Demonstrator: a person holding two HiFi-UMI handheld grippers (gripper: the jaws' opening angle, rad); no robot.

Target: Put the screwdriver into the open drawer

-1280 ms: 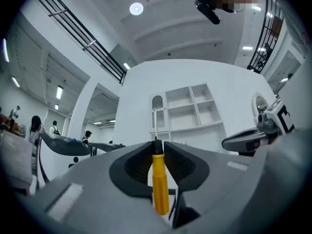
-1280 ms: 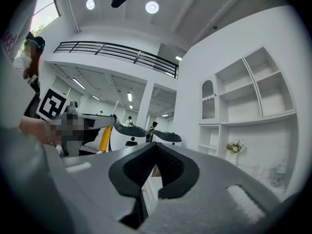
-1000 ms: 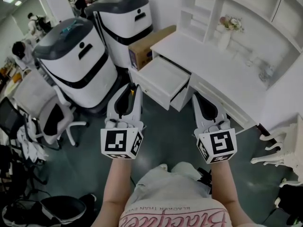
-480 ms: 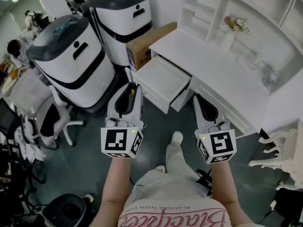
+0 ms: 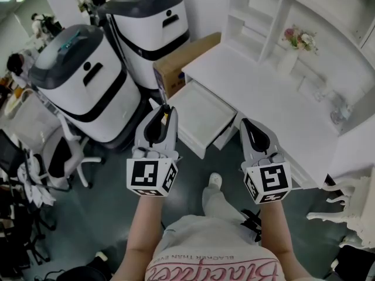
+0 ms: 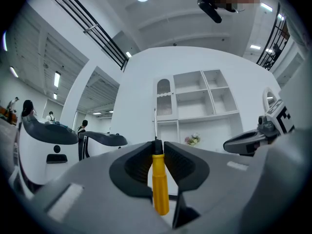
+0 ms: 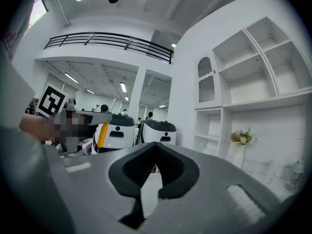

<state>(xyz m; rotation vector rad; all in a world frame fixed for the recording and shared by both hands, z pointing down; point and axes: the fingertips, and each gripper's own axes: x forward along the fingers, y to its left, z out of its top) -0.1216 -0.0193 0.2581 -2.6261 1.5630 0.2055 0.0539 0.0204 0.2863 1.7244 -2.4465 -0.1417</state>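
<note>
**Screwdriver Clamped in Left Tongs Beside the Open Drawer**

In the head view, the left tongs were closed on the screwdriver, its yellow handle showing between the jaws. They were held above the floor, just beside the left edge of the drawer. The drawer stood pulled out from the front edge of the white table, near the table's left corner. The right tongs hung level with the left ones, before the table's front edge, with their jaws together. A cardboard box stood at the table's left end, with two white-and-black machines beyond it. A vase of flowers sat toward the table's back edge.

In the left gripper view, the left tongs pinched the screwdriver at the top of its yellow handle (the thin metal shaft ran on past the tips). White shelves rose behind.

In the right gripper view, the right tongs had their tips meeting, with nothing between them. The yellow handle showed at the left, in the other tongs.
</note>
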